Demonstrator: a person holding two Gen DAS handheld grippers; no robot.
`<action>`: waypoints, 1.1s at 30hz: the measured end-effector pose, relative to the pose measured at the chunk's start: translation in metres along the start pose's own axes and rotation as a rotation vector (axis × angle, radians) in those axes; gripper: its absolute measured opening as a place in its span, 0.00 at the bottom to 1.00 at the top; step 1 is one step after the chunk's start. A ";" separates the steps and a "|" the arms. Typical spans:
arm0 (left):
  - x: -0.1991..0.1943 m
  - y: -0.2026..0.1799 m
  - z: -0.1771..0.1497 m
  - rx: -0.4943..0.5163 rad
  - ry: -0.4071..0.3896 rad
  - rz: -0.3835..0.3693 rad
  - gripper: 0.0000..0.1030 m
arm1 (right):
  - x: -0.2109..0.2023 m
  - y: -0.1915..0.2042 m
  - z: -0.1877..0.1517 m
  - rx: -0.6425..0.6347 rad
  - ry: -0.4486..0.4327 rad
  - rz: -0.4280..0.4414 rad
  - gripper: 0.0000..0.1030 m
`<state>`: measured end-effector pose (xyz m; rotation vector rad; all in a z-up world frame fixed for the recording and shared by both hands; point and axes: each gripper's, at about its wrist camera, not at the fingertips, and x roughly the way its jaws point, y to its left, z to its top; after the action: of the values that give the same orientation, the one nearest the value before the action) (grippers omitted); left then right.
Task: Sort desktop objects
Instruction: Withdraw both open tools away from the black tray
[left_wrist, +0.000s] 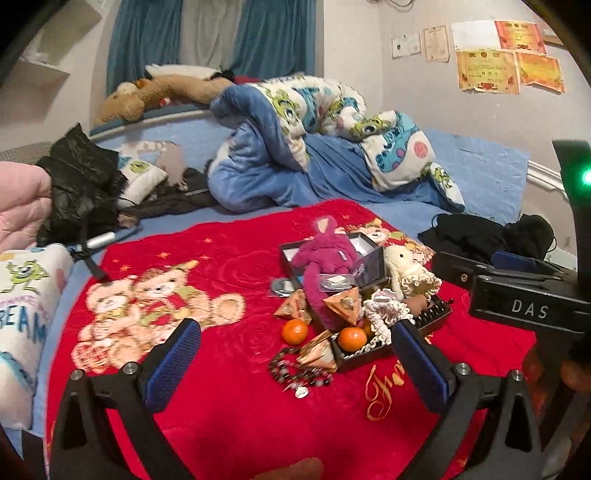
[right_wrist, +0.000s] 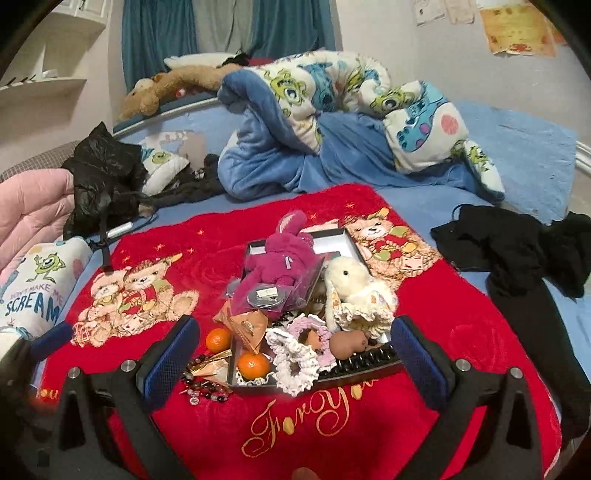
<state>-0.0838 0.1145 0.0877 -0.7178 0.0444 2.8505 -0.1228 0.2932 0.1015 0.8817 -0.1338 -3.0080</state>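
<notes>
Both claws wide and empty above the heaped clutter.
The round orange tangerine (right_wrist: 253, 364) (loose in the shallow black tray (right_wrist: 369, 363)) could roll off if the right gripper (right_wrist: 295, 354) nudges it.

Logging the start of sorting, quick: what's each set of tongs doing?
Left tongs: open, holding nothing.
Right tongs: open, holding nothing.
</notes>
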 end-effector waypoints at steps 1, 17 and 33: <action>-0.009 0.004 -0.003 -0.011 -0.013 0.007 1.00 | -0.005 0.001 -0.003 0.001 -0.010 -0.005 1.00; -0.052 0.071 -0.067 -0.087 -0.018 0.179 1.00 | -0.031 0.030 -0.085 0.016 -0.082 -0.032 1.00; -0.013 0.092 -0.095 -0.086 0.001 0.213 1.00 | 0.013 0.057 -0.099 -0.031 -0.015 0.034 1.00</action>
<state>-0.0463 0.0148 0.0080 -0.7744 -0.0017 3.0708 -0.0813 0.2277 0.0163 0.8462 -0.1001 -2.9773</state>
